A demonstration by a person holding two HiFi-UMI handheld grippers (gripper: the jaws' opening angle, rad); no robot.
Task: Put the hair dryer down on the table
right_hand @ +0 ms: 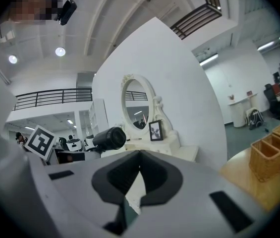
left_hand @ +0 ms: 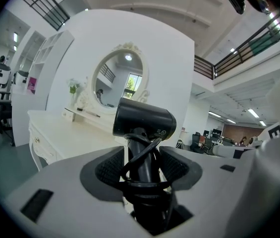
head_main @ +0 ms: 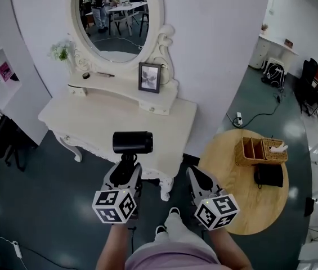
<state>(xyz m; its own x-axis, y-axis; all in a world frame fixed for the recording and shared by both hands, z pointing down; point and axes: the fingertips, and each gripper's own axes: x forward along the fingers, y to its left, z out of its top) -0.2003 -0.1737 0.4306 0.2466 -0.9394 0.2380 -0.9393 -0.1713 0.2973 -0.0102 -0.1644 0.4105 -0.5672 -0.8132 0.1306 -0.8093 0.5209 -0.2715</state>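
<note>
So the left gripper [left_hand: 142, 170] has its jaws clamped on the handle of the black hair dryer [head_main: 132, 142], with the cord looped round the handle right where the pads grip it. The dryer is held upright, handle down and barrel lying level on top. From the head view it sits over the front edge of the white dressing table [head_main: 85, 120], up in the air and not resting on the tabletop.

The right gripper [right_hand: 137, 175] has its jaws closed together with nothing between them. It hangs just beside the left one, off the table's right corner, and its own view catches the dryer off to the left.

On the back shelf of the dressing table there's an oval mirror [head_main: 116, 16], a small picture frame [head_main: 149, 76] leaning near the mirror's right foot and a little bunch of white flowers [head_main: 62, 50] on the left. Off to the right sits a round wooden table [head_main: 226, 173] with a wicker basket [head_main: 260, 151] and a black object [head_main: 268, 175] just in front of it. The person's legs show at the bottom of the head view
</note>
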